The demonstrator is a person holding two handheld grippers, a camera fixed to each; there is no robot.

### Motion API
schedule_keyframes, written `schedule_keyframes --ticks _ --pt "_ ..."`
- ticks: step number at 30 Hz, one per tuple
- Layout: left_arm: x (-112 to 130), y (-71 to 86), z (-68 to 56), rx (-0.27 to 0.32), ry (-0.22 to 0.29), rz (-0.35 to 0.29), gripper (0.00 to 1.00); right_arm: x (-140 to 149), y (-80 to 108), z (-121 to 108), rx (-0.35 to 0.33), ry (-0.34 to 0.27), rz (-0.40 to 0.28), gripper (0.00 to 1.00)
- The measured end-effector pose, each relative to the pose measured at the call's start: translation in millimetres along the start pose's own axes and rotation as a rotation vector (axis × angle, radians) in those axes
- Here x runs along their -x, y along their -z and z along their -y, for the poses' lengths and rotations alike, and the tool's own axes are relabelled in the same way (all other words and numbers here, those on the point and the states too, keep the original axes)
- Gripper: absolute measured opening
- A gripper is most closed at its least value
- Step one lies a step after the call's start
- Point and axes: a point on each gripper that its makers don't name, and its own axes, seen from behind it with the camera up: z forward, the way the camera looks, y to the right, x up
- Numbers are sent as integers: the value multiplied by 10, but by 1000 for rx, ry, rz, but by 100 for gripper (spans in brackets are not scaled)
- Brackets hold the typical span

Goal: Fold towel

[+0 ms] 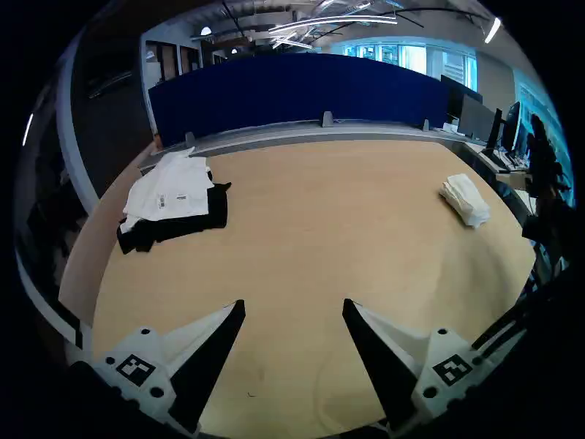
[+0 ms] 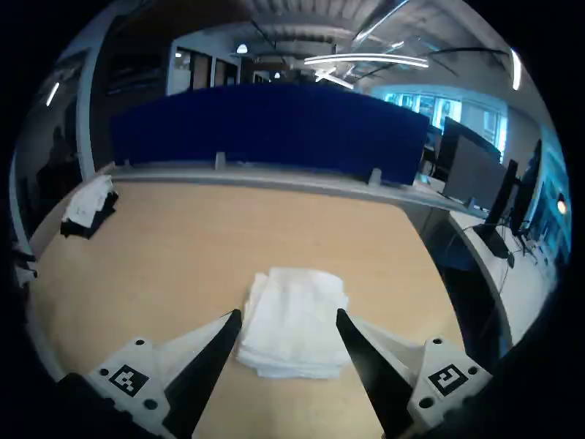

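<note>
Presently in hand: the folding is judged to be at or near its end, since the towel [image 2: 296,333] is seen as a compact, layered white bundle.
Place of the towel: it lies flat on the wooden table [image 1: 329,219], toward the right-hand edge, between the two fingers in the right gripper view.
Jaws of the right gripper [image 2: 287,313]: they are held wide apart, one finger at each side of the bundle. No squeeze is seen, and whether cloth is touched cannot be told.
Jaws of the left gripper [image 1: 292,318]: they are spread wide with nothing between them, over bare table and well apart from the towel.
Next move, as judged: either a last fold is called for, with one edge pinched and carried across, or the bundle is left as finished. If it is pinched, all layers would need to be caught together so the stack is not skewed.
Count of task things: one towel bundle and two grippers.
Count of the rest: one pile of clothes [image 1: 172,201], white on black, at the far left of the table; one blue partition [image 1: 292,91] behind the table; at least two monitors [image 2: 475,175] beyond the right end.
</note>
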Motion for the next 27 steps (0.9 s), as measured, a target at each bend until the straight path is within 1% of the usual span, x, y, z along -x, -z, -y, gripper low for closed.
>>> schedule_keyframes --ticks 3,6,9,15,20,27 --pt "-25 -6 -3 1 4 -6 99 -191 72 154 -10 -43 -81 100" --pt "-62 -8 -3 2 4 -14 100 -309 135 293 -24 -70 -131 100" --pt "-105 -14 5 2 5 -24 100 -383 186 382 -25 -69 -159 100" --pt "-201 -40 31 1 19 -48 100 -496 236 499 -21 -41 -186 100" --pt "-338 -56 63 -4 30 -86 100 -582 288 597 -22 -35 -210 100" --pt "-667 -80 118 -17 38 -180 99 -667 355 686 -19 -51 -233 100"
